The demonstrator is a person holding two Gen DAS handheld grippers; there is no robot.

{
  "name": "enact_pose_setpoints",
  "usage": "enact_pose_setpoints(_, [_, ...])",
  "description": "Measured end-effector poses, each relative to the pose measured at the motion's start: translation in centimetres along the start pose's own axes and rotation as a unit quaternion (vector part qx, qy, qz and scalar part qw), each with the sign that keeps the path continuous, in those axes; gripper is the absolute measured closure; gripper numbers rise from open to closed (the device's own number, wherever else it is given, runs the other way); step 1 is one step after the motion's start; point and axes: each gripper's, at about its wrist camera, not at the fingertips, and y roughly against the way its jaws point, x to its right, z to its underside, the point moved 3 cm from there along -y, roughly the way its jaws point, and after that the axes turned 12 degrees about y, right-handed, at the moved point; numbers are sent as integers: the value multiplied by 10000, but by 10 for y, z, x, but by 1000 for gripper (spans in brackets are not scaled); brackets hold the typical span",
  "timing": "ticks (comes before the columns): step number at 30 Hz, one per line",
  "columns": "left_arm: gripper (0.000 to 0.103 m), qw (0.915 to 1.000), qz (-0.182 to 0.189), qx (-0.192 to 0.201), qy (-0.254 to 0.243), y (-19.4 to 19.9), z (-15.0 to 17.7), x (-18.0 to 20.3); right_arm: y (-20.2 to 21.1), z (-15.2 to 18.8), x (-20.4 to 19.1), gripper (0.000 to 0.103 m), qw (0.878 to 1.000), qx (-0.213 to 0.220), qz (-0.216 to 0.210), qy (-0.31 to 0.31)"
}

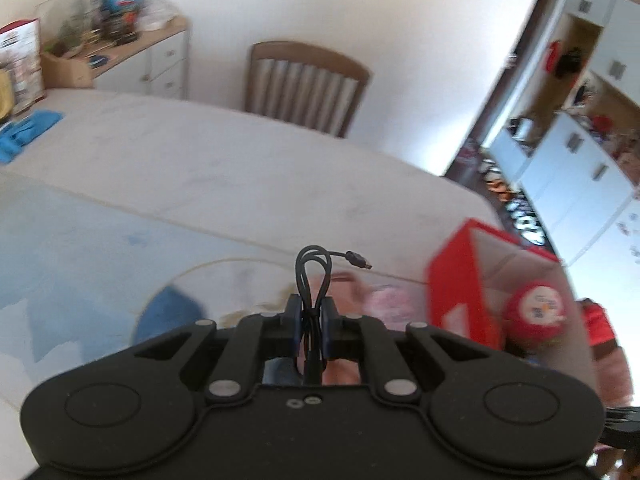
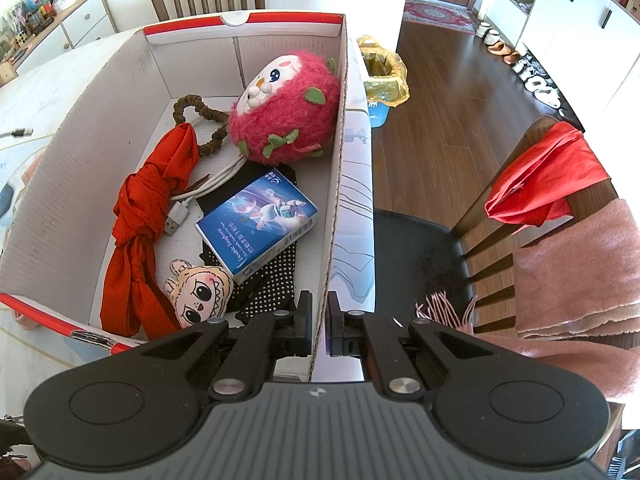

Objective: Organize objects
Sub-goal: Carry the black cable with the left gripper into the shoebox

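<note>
**Black USB cable in transit, box steadied**

Left wrist view: the thin black USB cable (image 1: 313, 280), folded into a bundle, is pinched between the jaws of the left gripper (image 1: 311, 322), held in the air above the pale table (image 1: 240, 168). The loop stands up and away from the jaws, long axis roughly in line with the fingers; the small plug end (image 1: 359, 260) sticks out sideways to the right. The red-and-white cardboard box (image 1: 456, 280) lies right of the gripper. Risk: the grip is on a few loose strands, so a strand could slip out and the bundle unfold, or the free plug could snag the box rim on the way in.

Right wrist view: the right gripper (image 2: 318, 320) is clamped on the box's near side wall (image 2: 336, 200). Inside lie a pink plush toy (image 2: 286, 112), a blue card box (image 2: 258, 220) and a red cloth (image 2: 140, 216). Risk: tugging the thin wall could shift the box.
</note>
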Motion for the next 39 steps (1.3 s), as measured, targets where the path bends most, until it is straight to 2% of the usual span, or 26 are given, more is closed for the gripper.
enact_pose_setpoints(7, [96, 9956, 729, -158, -570, 7, 14, 64, 0, 0, 0, 97, 10000, 2, 0, -3])
enact_pose_setpoints(13, [96, 9880, 1031, -437, -1065, -6, 35, 112, 0, 0, 0, 97, 10000, 5, 0, 2])
enact_pose_setpoints(18, [96, 9858, 910, -586, -1282, -22, 52, 137, 0, 0, 0, 97, 10000, 7, -2, -3])
enact_pose_setpoints(25, [96, 9838, 720, -571, -1539, -43, 60, 169, 0, 0, 0, 97, 10000, 6, -8, 3])
enact_pose_setpoints(33, [96, 9785, 59, -495, -2002, -80, 70, 195, -1, -3, 0, 97, 10000, 11, -23, 15])
enact_pose_setpoints(39, [96, 9765, -67, -559, -2082, -101, 74, 204, -3, -3, -1, 97, 10000, 24, -51, 29])
